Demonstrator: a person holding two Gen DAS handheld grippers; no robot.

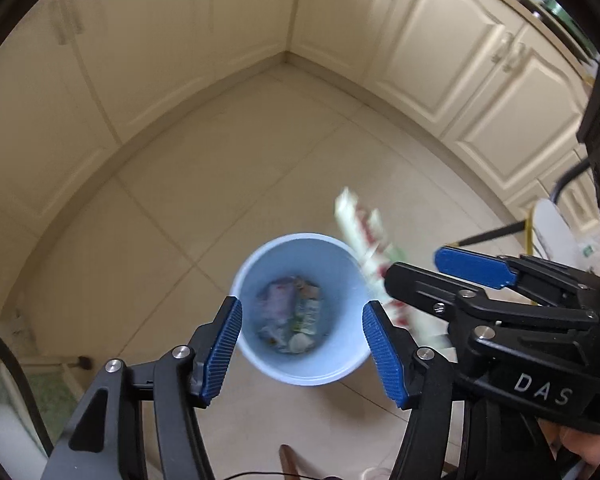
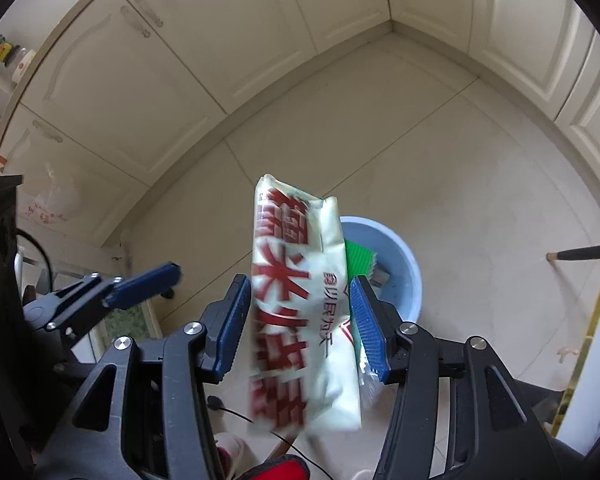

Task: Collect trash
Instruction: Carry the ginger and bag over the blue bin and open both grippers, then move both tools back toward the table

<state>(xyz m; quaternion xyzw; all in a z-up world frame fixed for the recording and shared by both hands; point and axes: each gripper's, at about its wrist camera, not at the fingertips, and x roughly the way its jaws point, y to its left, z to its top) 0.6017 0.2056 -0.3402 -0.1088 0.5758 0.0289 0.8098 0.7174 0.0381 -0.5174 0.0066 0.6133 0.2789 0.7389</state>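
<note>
Holding both grippers steeply over the blue bin (image 1: pixel 300 308) makes sense to me, since whatever I let go should fall straight in. My left gripper (image 1: pixel 302 350) has its jaws spread with nothing between the blue pads (image 1: pixel 223 350); through the gap I look down into the bin, where crumpled wrappers (image 1: pixel 290 320) already lie at the bottom. My right gripper (image 2: pixel 300 330) has the white packet with red lettering (image 2: pixel 300 312) between its jaws; the pad at three o'clock lies against the packet's edge, but the nine o'clock side is blurred and I cannot tell whether it is clamped or slipping free. From the right wrist view the packet stands lengthwise and covers the bin's left half, with the bin just behind it toward two o'clock, and something green (image 2: pixel 360 258) shows inside. From the left wrist view the right gripper comes in at three o'clock and the packet juts up over the bin's rim, so I judge it is not yet inside. Pale floor tiles (image 1: pixel 220 184) carry the bin, and cream cabinet doors (image 1: pixel 440 48) wrap the corner at twelve o'clock.
</note>
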